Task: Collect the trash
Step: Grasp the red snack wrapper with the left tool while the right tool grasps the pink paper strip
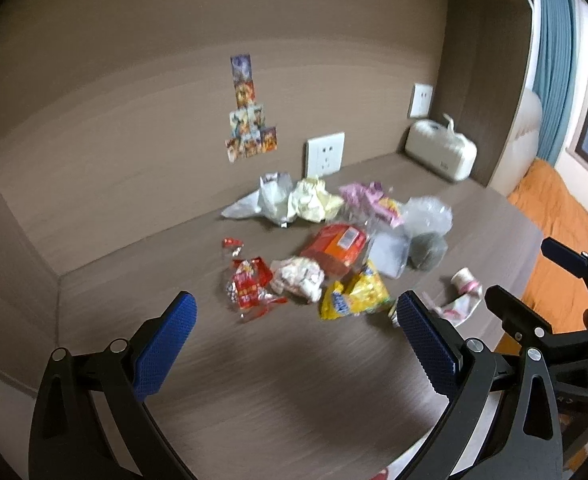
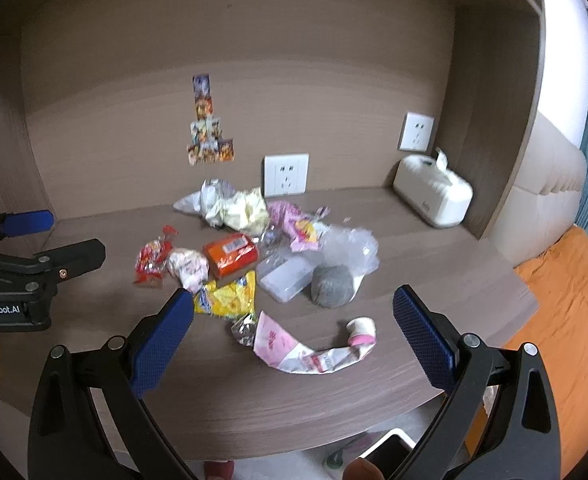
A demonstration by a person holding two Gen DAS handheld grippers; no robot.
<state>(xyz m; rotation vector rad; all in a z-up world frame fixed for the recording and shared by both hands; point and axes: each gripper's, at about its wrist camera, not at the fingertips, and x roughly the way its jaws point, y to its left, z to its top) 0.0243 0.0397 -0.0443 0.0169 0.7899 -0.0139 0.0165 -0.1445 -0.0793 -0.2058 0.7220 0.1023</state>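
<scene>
A heap of trash lies on the brown desk [image 1: 253, 360]: a red wrapper [image 1: 249, 284], a crumpled white ball [image 1: 298, 278], a yellow snack bag [image 1: 354, 296], an orange packet [image 1: 336, 246], yellow crumpled paper [image 1: 314, 200], a pink wrapper [image 2: 294, 220], a clear plastic box [image 2: 285, 276], a grey lump [image 2: 332, 286] and a flattened pink-white carton [image 2: 310, 344]. My left gripper [image 1: 296, 320] is open above the desk in front of the heap. My right gripper [image 2: 294, 316] is open just above the carton and yellow bag [image 2: 225, 296].
A cream tissue box [image 2: 434, 192] stands at the back right. Wall sockets [image 2: 285, 174] and stickers [image 2: 207, 124] are on the back panel. An orange bed [image 2: 566, 320] lies to the right. The desk's front edge [image 2: 294, 432] is near, with floor items below.
</scene>
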